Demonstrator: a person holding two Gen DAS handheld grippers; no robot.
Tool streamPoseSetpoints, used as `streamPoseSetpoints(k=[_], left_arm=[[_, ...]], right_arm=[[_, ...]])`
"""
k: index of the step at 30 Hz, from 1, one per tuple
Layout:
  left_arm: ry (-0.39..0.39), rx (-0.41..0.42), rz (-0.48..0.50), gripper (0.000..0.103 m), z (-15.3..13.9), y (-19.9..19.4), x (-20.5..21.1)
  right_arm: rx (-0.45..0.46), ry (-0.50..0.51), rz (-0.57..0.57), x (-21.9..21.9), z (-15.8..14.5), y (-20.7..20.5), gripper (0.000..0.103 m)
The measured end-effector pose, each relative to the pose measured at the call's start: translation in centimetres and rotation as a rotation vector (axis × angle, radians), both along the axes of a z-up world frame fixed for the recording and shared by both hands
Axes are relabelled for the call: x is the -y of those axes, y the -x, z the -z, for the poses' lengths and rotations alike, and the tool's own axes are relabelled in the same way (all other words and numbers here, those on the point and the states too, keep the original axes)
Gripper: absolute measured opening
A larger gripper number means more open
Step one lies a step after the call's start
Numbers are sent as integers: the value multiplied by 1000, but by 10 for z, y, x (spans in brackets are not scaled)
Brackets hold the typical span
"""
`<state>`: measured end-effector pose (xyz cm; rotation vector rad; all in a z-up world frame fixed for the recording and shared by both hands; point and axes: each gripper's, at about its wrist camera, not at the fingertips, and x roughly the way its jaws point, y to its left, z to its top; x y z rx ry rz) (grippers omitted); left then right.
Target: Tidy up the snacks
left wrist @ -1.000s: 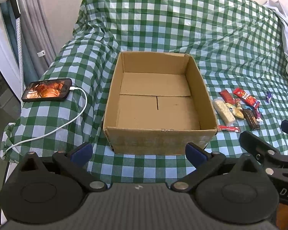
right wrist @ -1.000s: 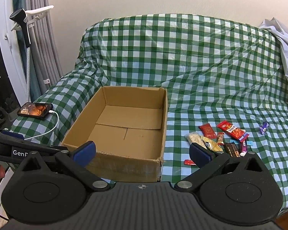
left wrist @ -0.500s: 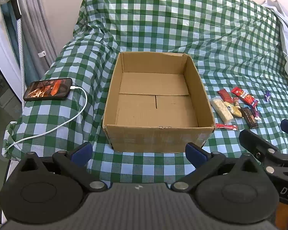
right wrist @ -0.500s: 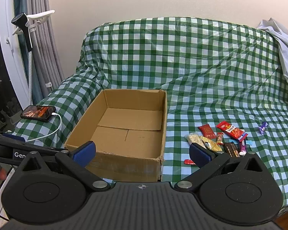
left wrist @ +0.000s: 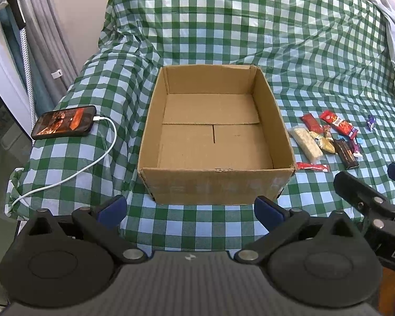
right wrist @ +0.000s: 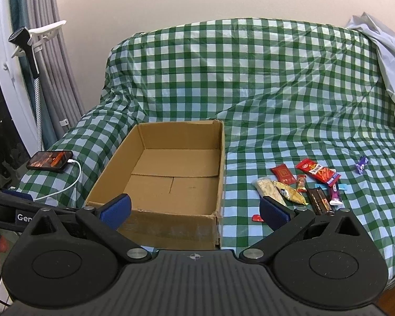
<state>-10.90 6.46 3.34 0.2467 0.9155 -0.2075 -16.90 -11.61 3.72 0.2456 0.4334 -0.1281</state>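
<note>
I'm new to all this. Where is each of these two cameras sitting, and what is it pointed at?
Left wrist view: sits on the left gripper, looking down into the empty cardboard box; the right gripper's fingers poke in at right.
Right wrist view: sits on the right gripper, facing the box's right side and the snacks; the left gripper's finger and a fingertip of the person's show at left.
Shared: box, snacks, phone, checkered cloth.

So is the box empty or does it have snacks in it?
Empty. The box shows only bare cardboard floor; the snacks lie outside it.

Red sachet half behind tongs
</note>
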Motion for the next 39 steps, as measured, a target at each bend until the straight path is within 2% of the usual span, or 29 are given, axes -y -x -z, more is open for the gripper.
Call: streamPoseSetpoints(k=[8,14,21,26,32,39], left_arm=[[-35,-12,31,103,6,-3,25],[-44,-8,83,103,10,-4,56],[-30,-56,155,103,26,-12,113],[-35,-99,203,103,42,-32,174],[-63,-170,236,103,80,-75,258],[-157,-268,229,103,154,-134,332]], right_arm=[[-69,3,76,21,12,-4,103],[-49,-13,144,53,28,6,103],[-55,-17,279,110,46,19,103],[-106,-13,376,162,70,18,103],[-189,-45,425,225,111,-3,103],[-318,-122,418,286,172,-54,103]])
